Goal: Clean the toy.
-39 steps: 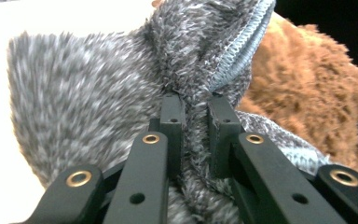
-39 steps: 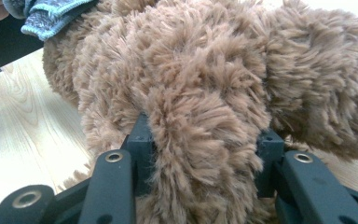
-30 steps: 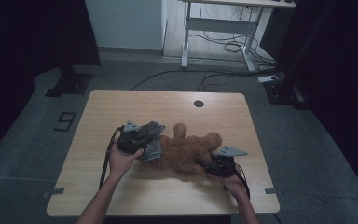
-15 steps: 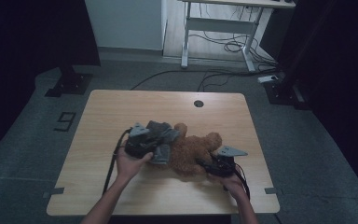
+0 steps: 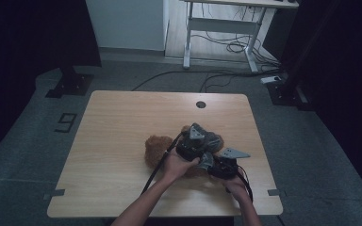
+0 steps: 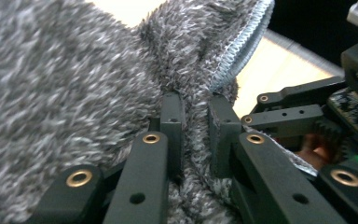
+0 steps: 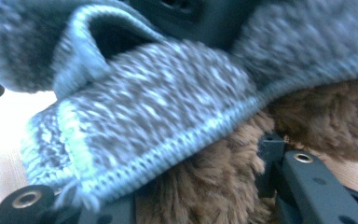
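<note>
Dressing the brown teddy bear (image 5: 156,149): left gripper (image 6: 194,123) pinches grey fleece garment (image 6: 65,84) toward three o'clock while right gripper (image 7: 205,186) clamps brown plush, anchoring it.

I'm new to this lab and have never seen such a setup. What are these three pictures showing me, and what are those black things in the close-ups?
A person stands at a wooden table and holds a hand-held grasping tool in each hand, with no robot arm involved. The high view looks down from above. There you see the left tool and the right tool meeting over a brown plush toy lying on the table. The other two pictures come from small cameras riding on each tool, so the black bars are that tool's own jaws. In the left gripper view, the jaws are pinched on a grey fuzzy knit garment. In the right gripper view, the jaws sit on either side of the toy's brown fur, beneath that garment; a firm squeeze is hard to confirm.
</note>
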A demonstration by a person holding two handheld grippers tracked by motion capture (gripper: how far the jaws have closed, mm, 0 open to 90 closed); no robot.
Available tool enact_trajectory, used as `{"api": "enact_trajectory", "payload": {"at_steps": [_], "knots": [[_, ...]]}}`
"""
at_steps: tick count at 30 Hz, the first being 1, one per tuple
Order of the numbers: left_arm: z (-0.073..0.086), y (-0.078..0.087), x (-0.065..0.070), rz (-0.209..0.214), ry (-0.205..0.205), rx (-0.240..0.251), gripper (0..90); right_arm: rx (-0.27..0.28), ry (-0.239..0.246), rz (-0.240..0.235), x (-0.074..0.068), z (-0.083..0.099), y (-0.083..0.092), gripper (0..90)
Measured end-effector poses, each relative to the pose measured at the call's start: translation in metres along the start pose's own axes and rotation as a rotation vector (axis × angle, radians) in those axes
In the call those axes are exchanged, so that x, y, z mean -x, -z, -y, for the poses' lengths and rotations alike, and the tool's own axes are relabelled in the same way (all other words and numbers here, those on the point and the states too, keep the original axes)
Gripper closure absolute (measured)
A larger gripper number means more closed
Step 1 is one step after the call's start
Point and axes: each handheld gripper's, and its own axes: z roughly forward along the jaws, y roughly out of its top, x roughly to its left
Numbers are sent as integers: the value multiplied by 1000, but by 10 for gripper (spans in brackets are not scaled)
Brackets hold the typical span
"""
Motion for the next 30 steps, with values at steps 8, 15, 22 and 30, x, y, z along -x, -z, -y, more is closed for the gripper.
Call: {"api": "enact_trajectory", "payload": {"at_steps": [8, 15, 22, 30], "knots": [[28, 43, -35, -109, 18, 23, 789, 4, -6, -2, 0, 0, 0, 549], [47, 77, -69, -155, 86, 59, 789, 11, -16, -6, 2, 0, 0, 549], [62, 93, -87, -155, 144, 83, 789, 10, -14, -8, 1, 0, 0, 548], [76, 102, -97, -158, 186, 103, 788, 11, -15, -13, 2, 0, 0, 546]]}}
